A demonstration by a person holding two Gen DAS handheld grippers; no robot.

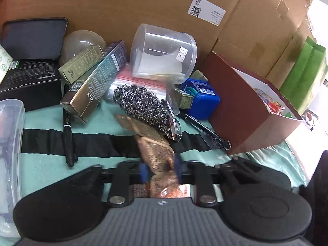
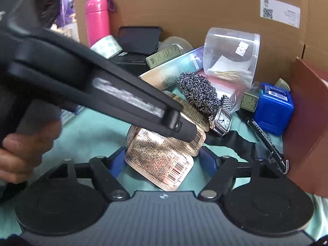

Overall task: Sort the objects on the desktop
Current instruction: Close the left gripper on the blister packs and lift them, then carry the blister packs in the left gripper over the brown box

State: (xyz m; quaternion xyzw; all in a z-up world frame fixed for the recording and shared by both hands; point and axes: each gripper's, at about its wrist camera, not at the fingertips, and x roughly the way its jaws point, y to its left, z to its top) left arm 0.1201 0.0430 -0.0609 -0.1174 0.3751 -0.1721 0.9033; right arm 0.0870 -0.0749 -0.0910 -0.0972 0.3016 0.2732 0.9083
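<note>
Left claw [image 1: 160, 169] pinching gold foil packets [image 1: 157, 155]; right claw [image 2: 164, 160] spread around foil packets' lower end, pads apart.

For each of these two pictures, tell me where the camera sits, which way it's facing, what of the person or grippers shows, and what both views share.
Left wrist: sits on the left gripper, looking forward and down at clutter before a cardboard box; its jaws are closed on the foil packets.
Right wrist: sits on the right gripper, facing the same pile; its jaws straddle the foil packets without pressing, and the left gripper and a hand cross in from the left.
Shared: foil packets, steel scrubber, wristwatch, clear tub, blue box, brown box.
</note>
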